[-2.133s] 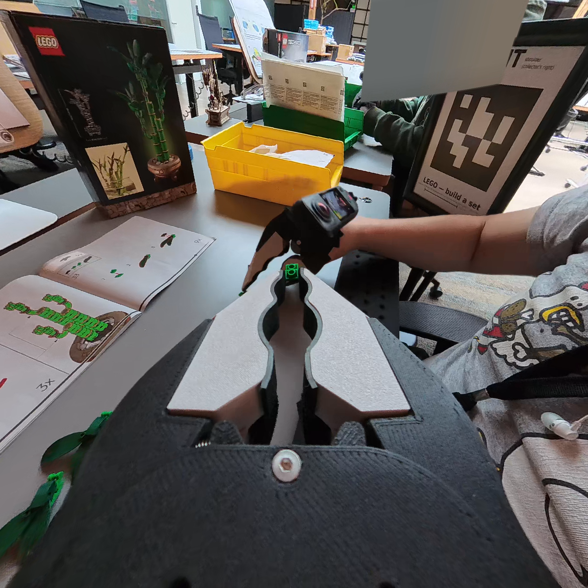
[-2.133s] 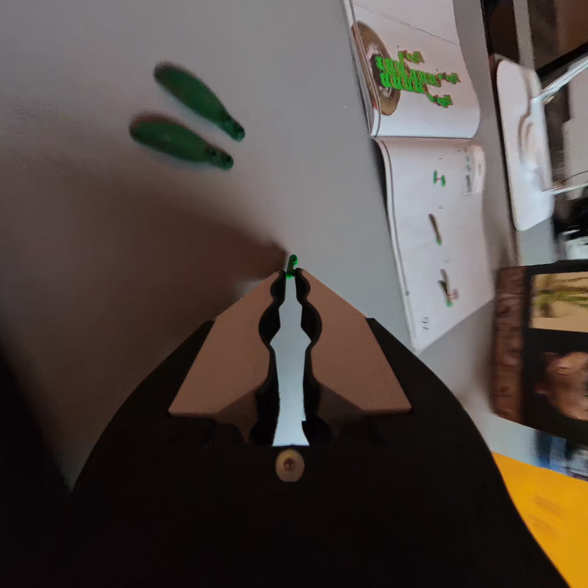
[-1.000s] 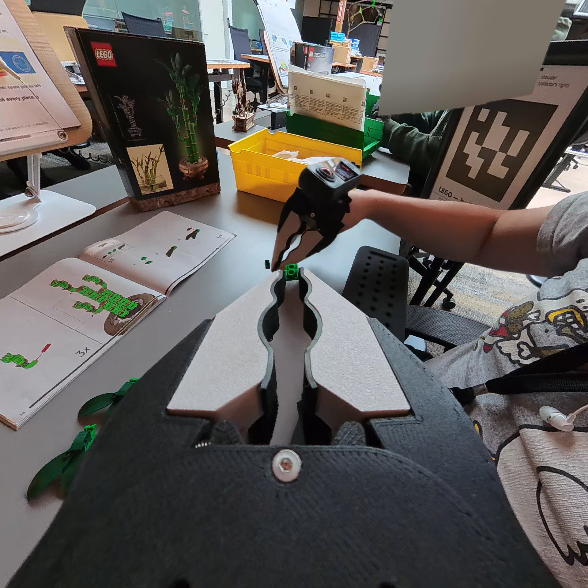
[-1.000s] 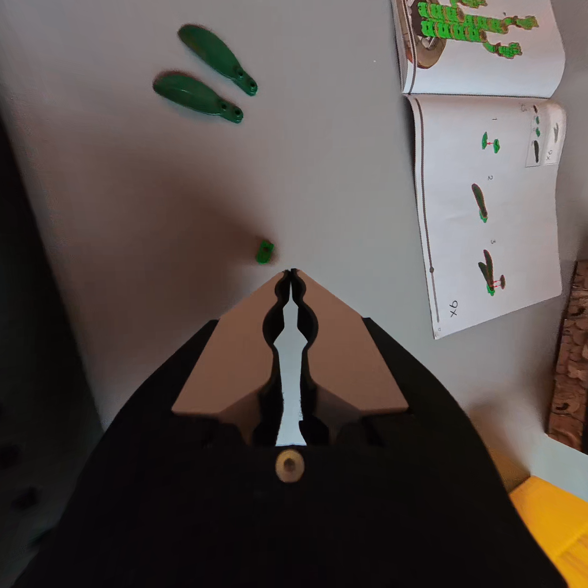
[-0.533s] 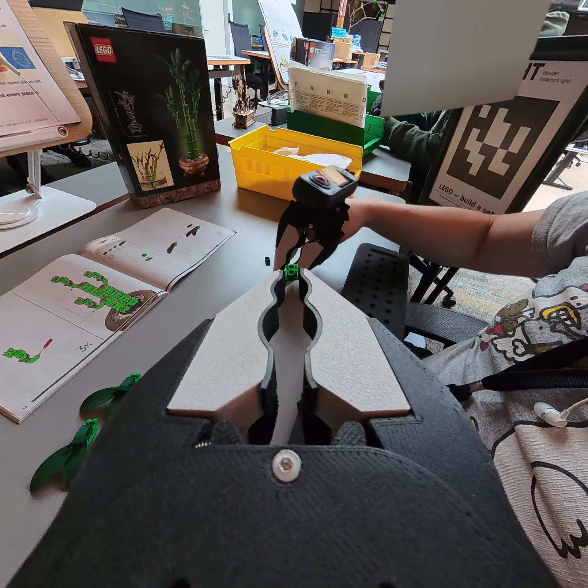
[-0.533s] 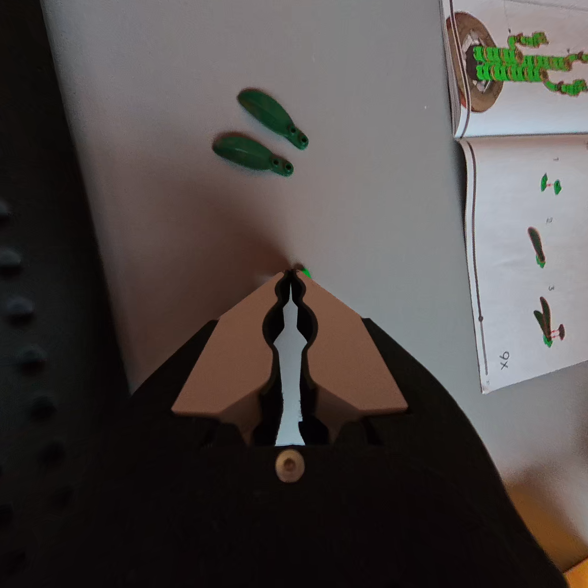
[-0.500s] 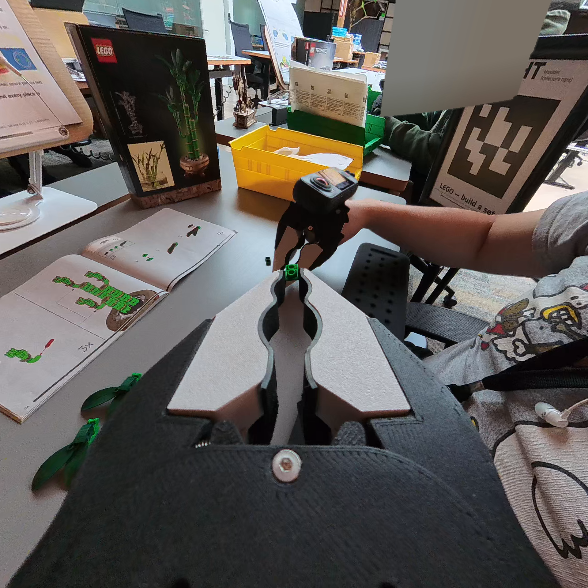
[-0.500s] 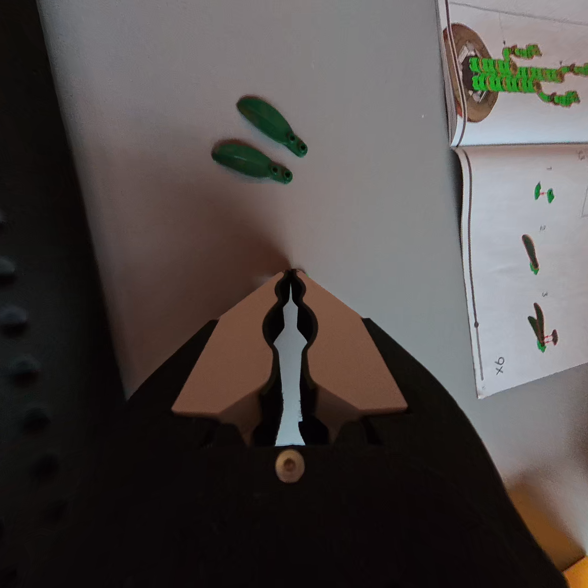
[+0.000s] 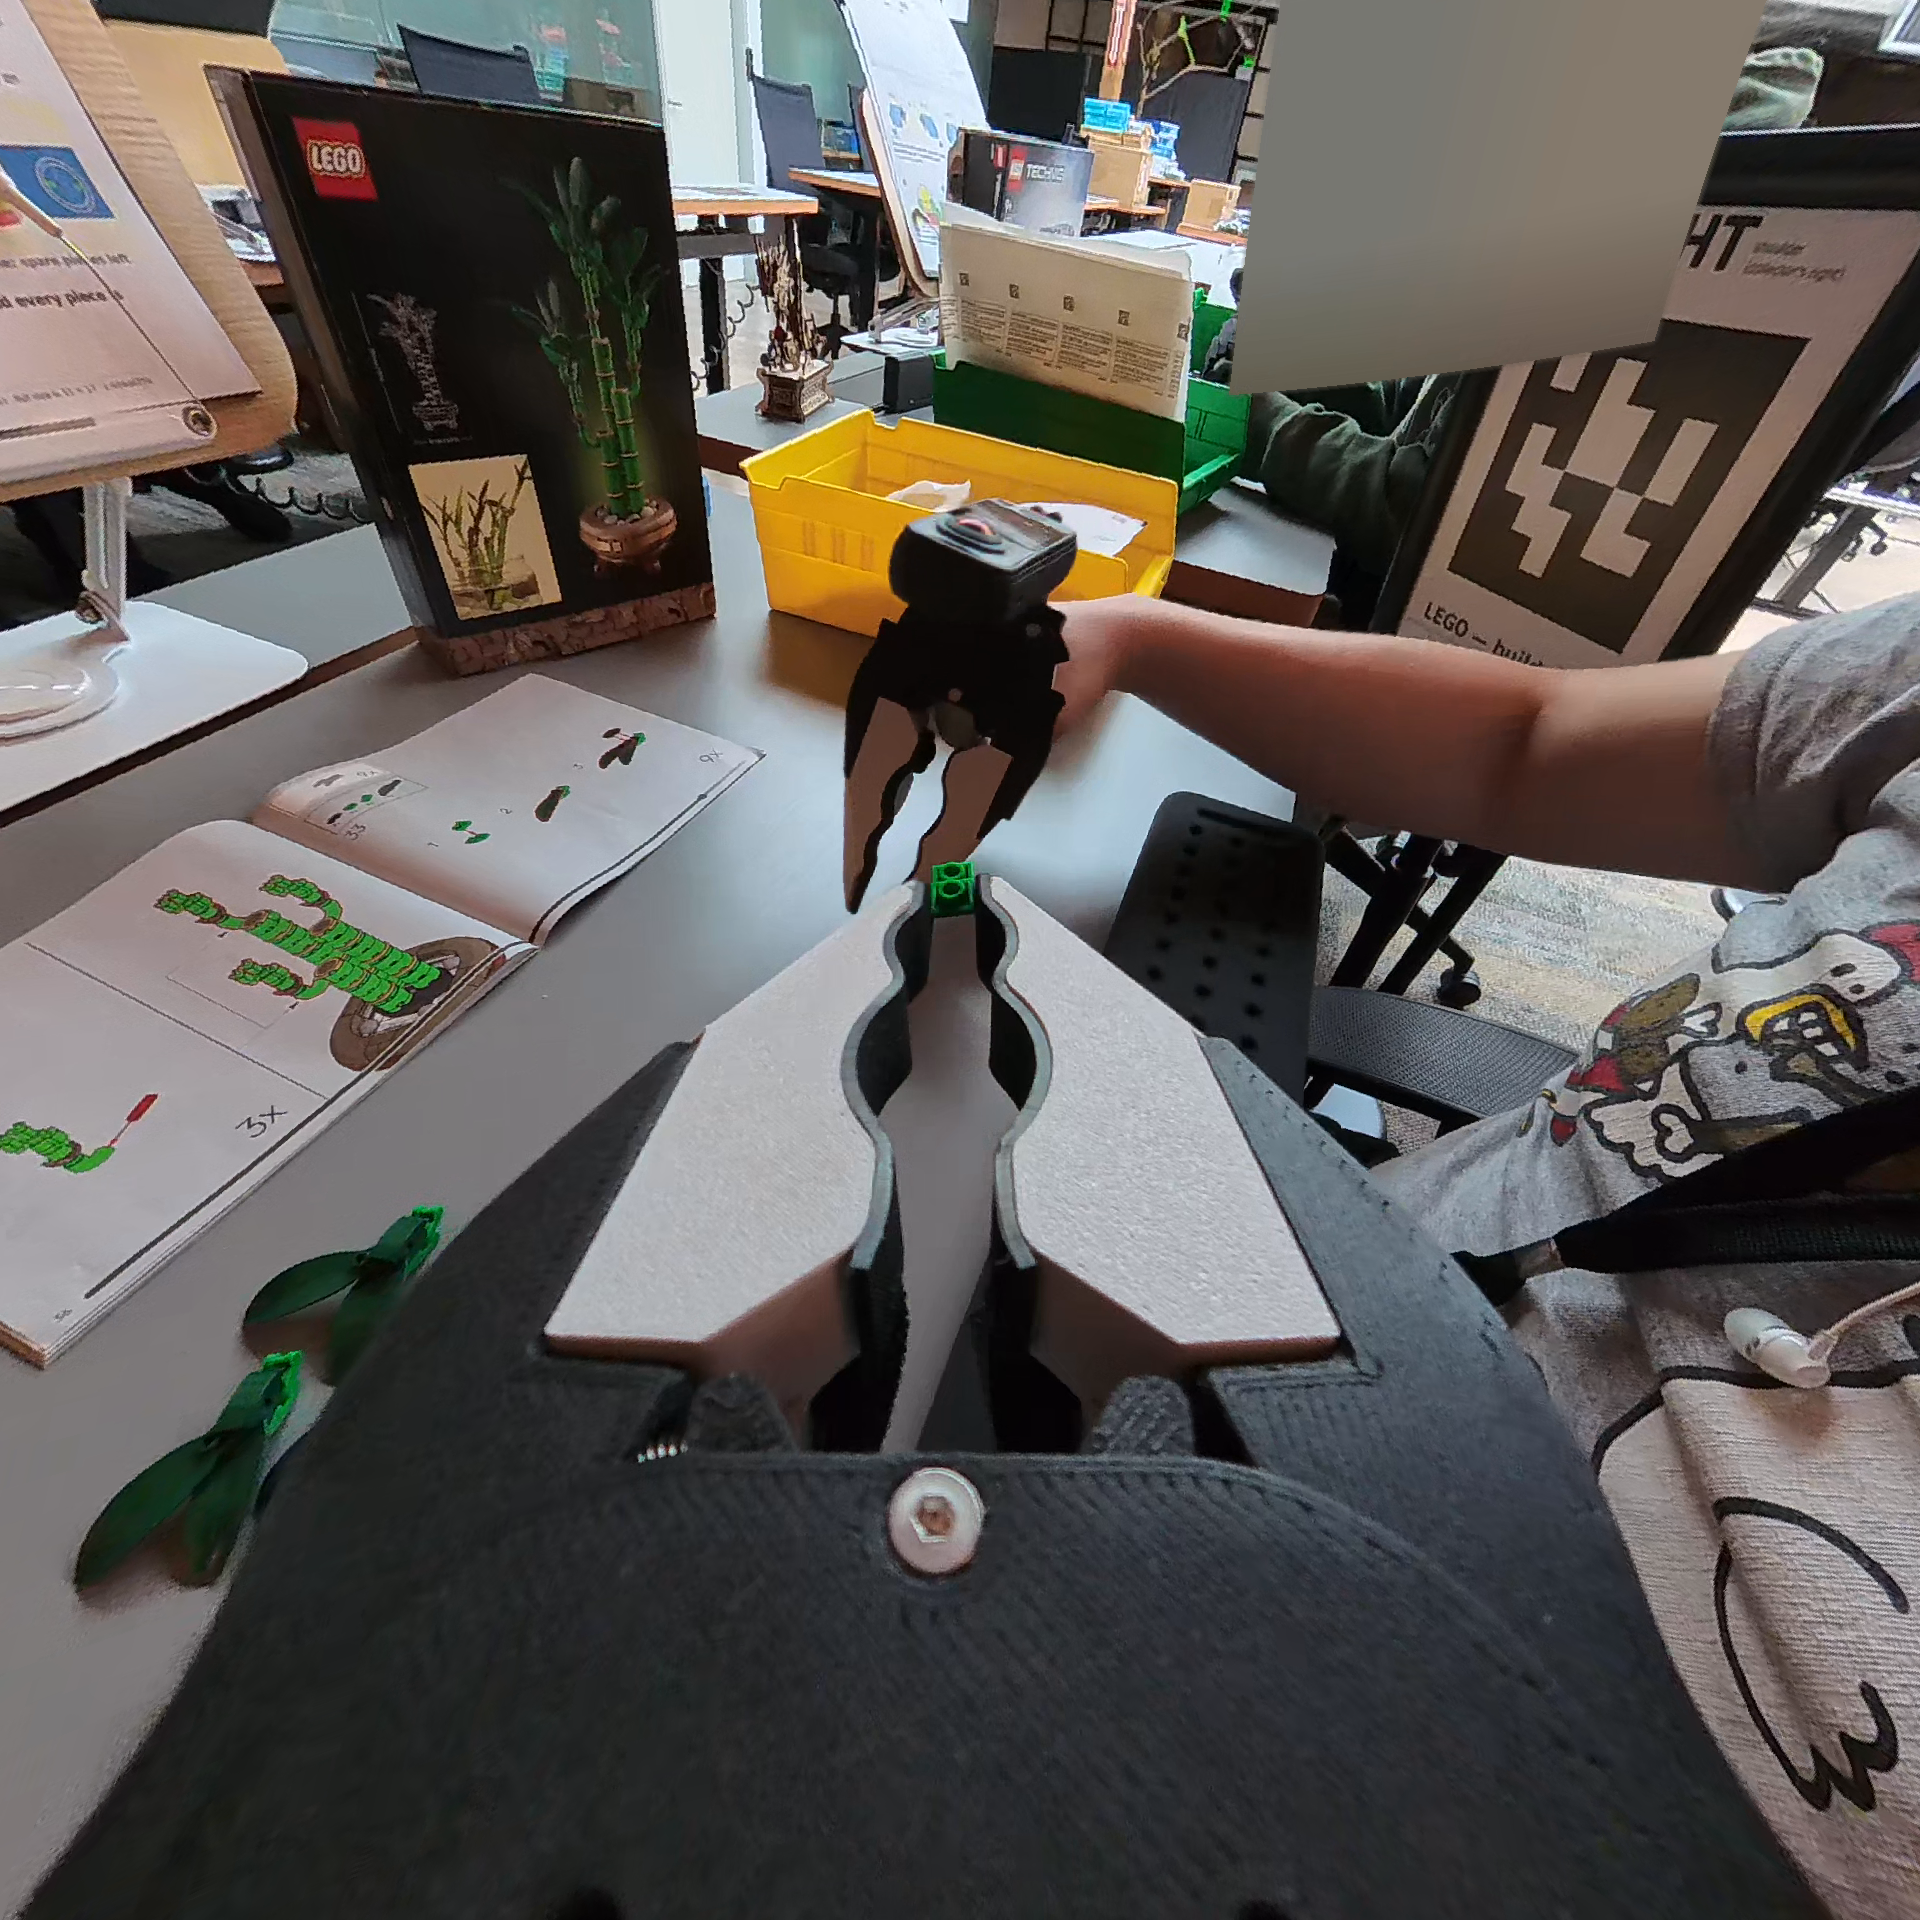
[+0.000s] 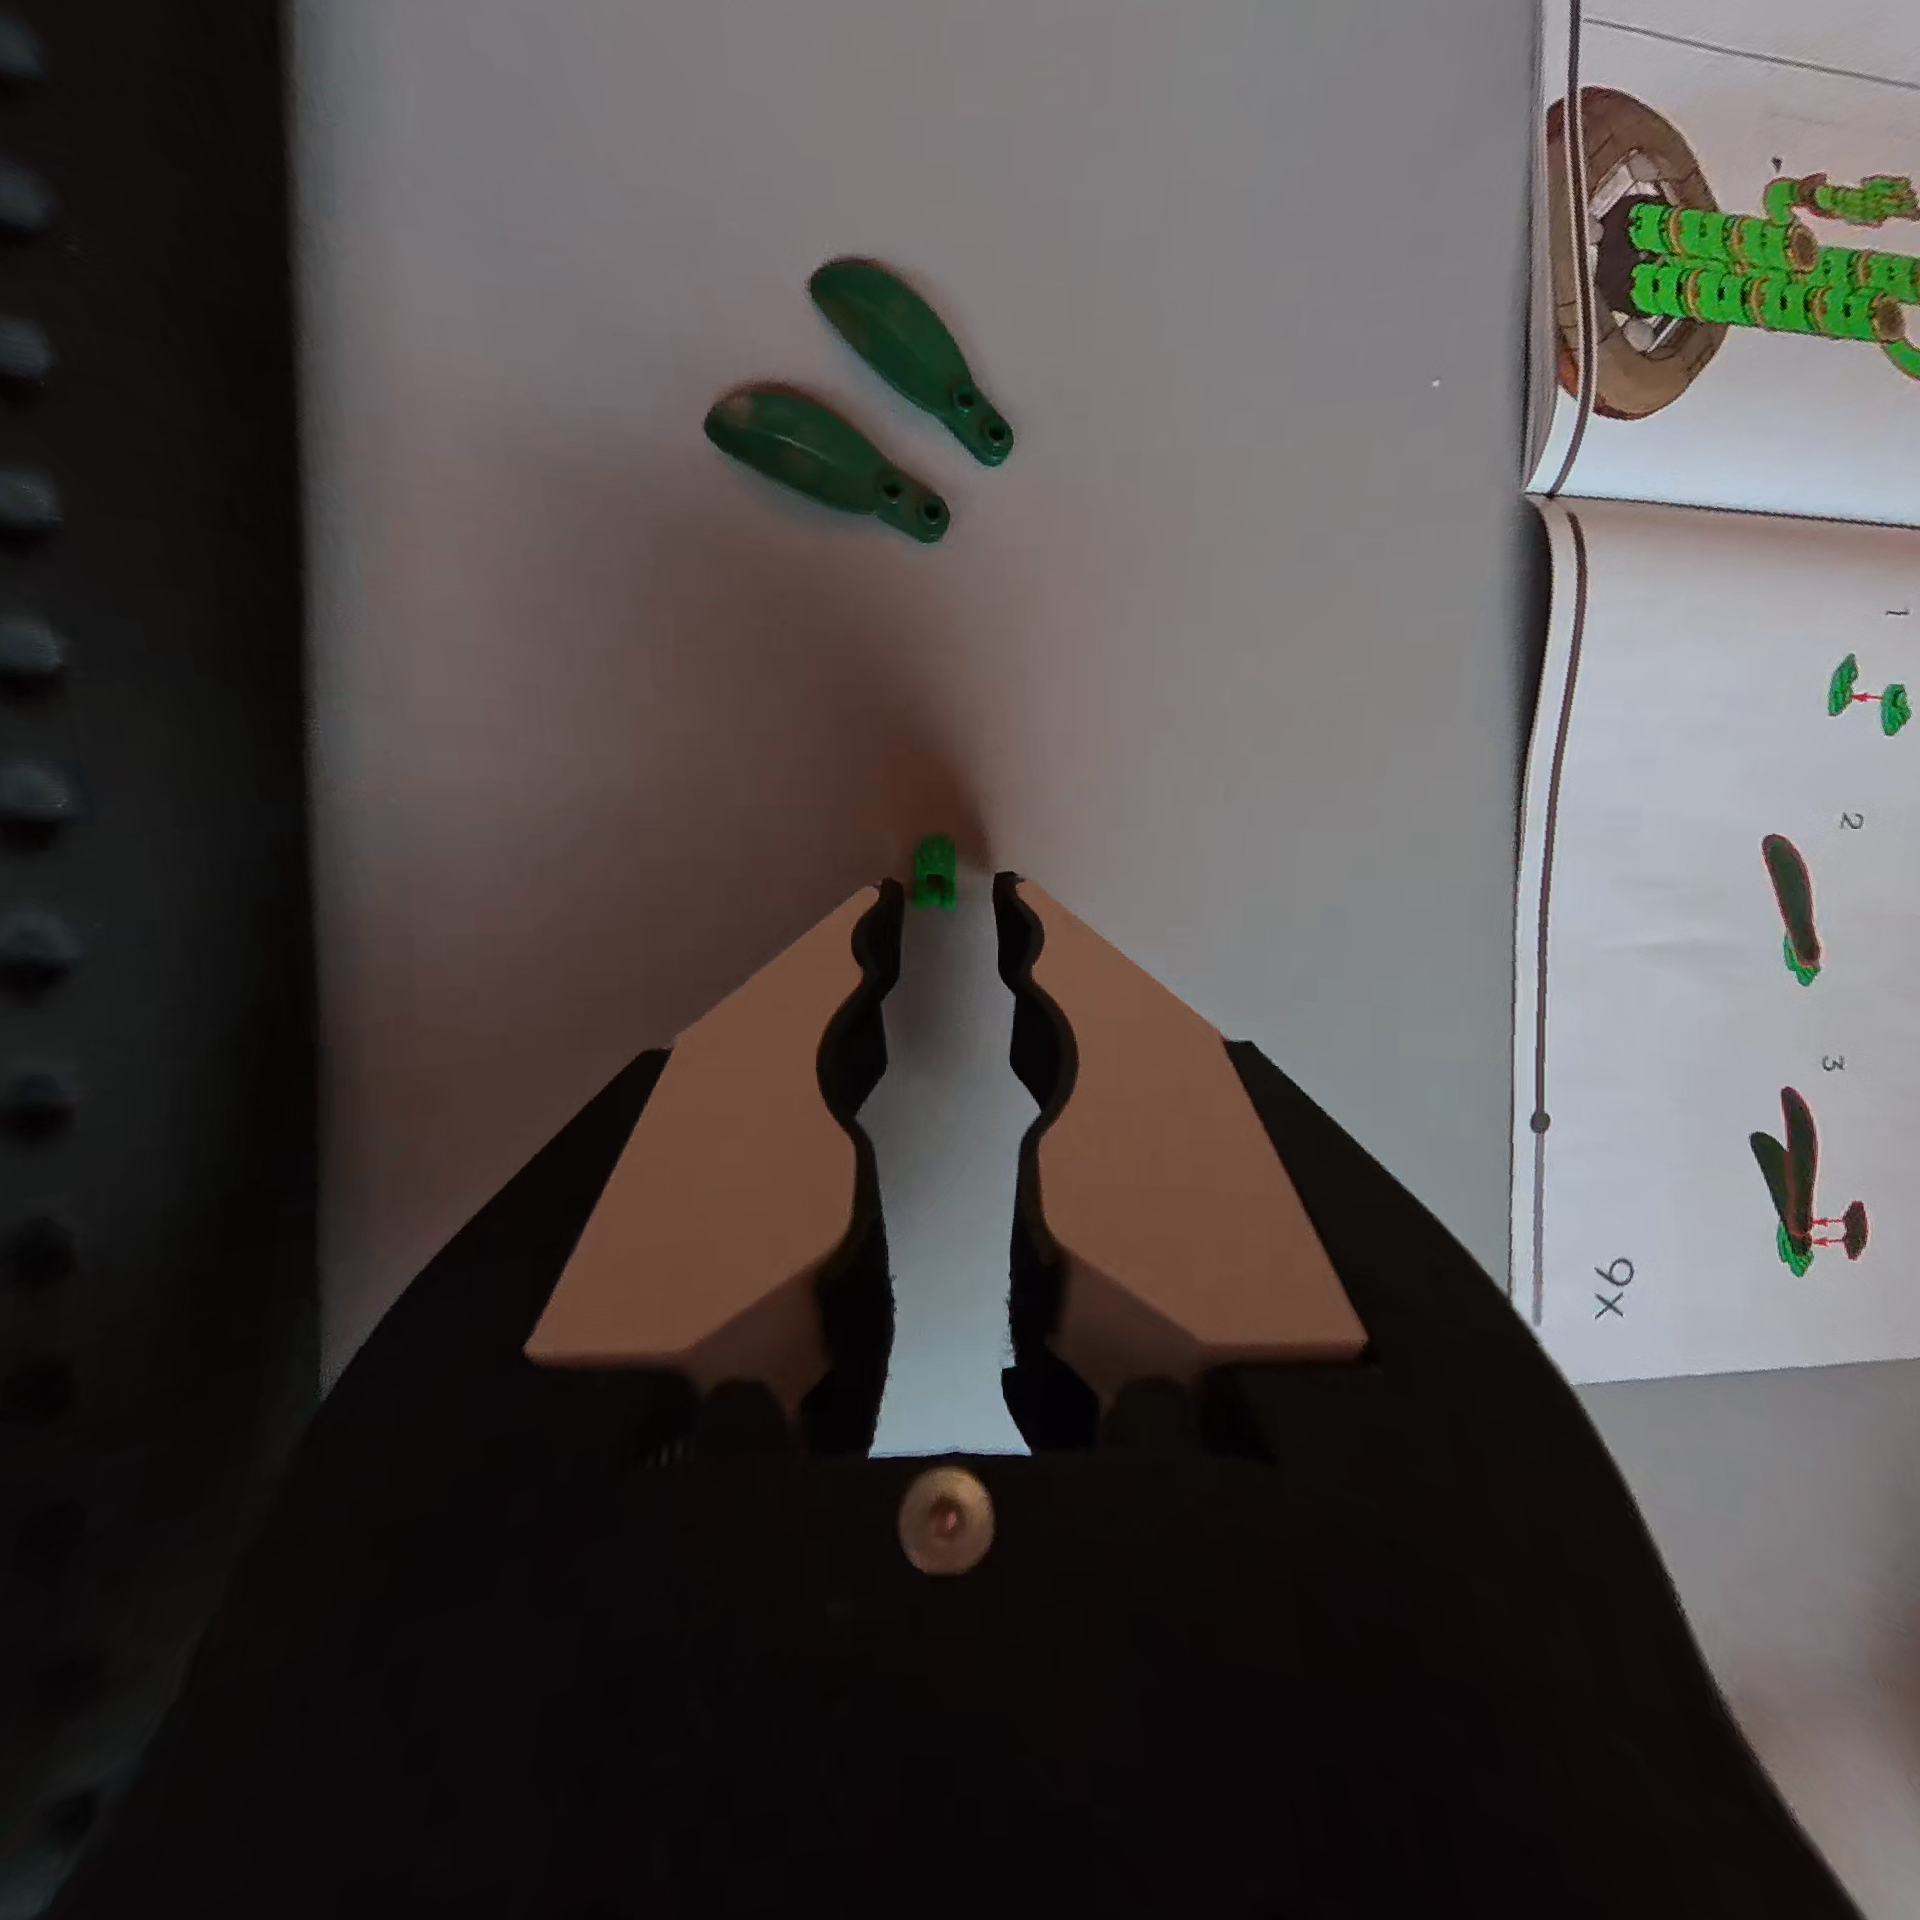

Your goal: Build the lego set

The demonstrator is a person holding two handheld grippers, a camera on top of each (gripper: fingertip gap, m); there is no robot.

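My left gripper [image 9: 951, 894] is shut on a small bright green lego piece [image 9: 953, 888], held above the grey table's near edge. My right gripper [image 10: 943, 885] is open and points straight down at the table; it also shows in the left wrist view [image 9: 906, 878], just beyond the left gripper. A second small green lego piece [image 10: 934, 873] lies on the table between its fingertips. Two dark green leaf pieces [image 10: 826, 462] [image 10: 909, 356] lie on the table beyond it. Leaf assemblies [image 9: 348, 1273] [image 9: 192, 1475] lie at the left in the left wrist view.
An open instruction booklet [image 9: 312, 935] lies on the table [image 9: 727, 914] to the left. The lego set box [image 9: 488, 395] stands behind it. A yellow bin [image 9: 935, 520] sits at the back. A black chair [image 9: 1216, 935] stands by the table's edge.
My right gripper has opened and now straddles the small green piece it had dropped on the table. My left gripper still holds its piece and has barely moved.
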